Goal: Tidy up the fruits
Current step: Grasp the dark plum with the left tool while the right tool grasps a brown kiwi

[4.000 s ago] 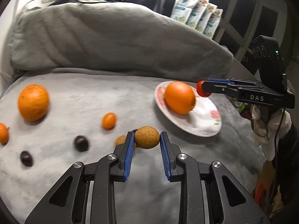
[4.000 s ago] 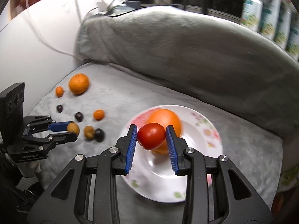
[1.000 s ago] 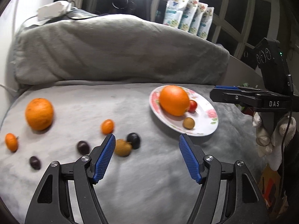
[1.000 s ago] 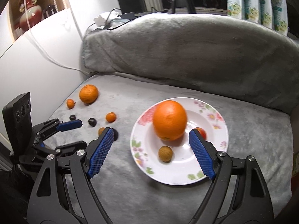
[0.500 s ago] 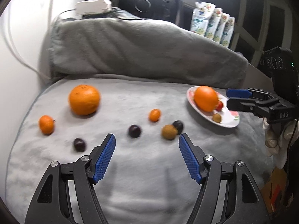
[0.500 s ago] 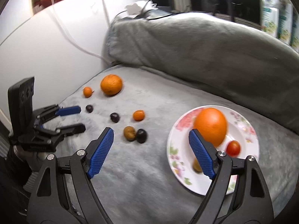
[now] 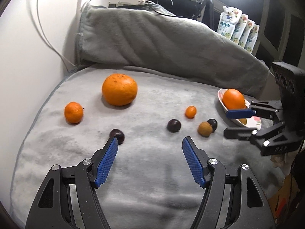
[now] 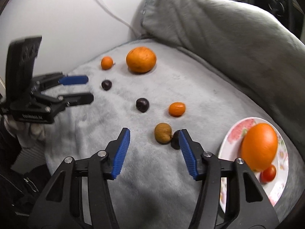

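Note:
My right gripper (image 8: 154, 133) hangs low over the grey blanket, its jaws closing. A brown fruit (image 8: 162, 135) lies between its fingertips, nearer the right one, and the pads do not touch it. A dark fruit (image 8: 175, 142) sits against the brown one, partly hidden by the right finger. The flowered plate (image 8: 228, 139) at right holds a large orange (image 8: 259, 147) and a red tomato (image 8: 268, 173). My left gripper (image 7: 150, 143) is open and empty, with a dark plum (image 7: 117, 135) just past its left fingertip. Another plum (image 7: 173, 125), a kumquat (image 7: 190, 111), a mandarin (image 7: 73, 112) and a big orange (image 7: 119, 89) lie loose.
A rolled grey blanket (image 7: 162, 43) walls off the back. A white wall with cables (image 7: 43, 38) runs along the left. Pouches (image 7: 238, 30) stand at the back right. The cushion edge (image 7: 24, 143) drops off at the left front.
Both grippers swung left, away from the plate and toward the loose fruit. The right jaws narrowed and now straddle the brown fruit. The left gripper came up to the leftmost dark plum.

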A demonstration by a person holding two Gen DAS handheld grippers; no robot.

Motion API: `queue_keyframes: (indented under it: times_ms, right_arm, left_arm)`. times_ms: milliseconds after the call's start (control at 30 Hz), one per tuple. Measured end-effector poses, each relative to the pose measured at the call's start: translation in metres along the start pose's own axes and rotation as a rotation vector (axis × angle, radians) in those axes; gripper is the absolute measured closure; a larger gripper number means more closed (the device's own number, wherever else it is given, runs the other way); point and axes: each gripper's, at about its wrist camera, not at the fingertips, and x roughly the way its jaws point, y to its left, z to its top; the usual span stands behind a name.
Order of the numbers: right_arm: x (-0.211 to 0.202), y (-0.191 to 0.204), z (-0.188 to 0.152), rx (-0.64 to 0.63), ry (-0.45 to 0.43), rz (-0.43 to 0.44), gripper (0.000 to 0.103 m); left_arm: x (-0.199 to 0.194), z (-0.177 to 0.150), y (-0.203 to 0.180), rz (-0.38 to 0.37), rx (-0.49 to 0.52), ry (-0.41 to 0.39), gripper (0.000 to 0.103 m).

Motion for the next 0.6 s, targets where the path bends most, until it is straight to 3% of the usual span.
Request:
queue_keyframes:
  times_ms: [133,400,600]
  right_arm:
    - [0.016,0.005,0.004,-0.039,0.047,-0.014,0.056]
    - [0.036,0.004,0.011,-0.073,0.090,-0.050,0.059]
    - [0.042,0.004,0.014,-0.097,0.107,-0.064,0.062]
  left_arm:
    - [0.003,0.001,0.010,0.006,-0.015,0.006,0.033]
    - [0.019,0.005,0.028,0.021,-0.042,0.044,0.046]
    - [0.033,0.009,0.038,0.040,-0.054,0.074,0.050]
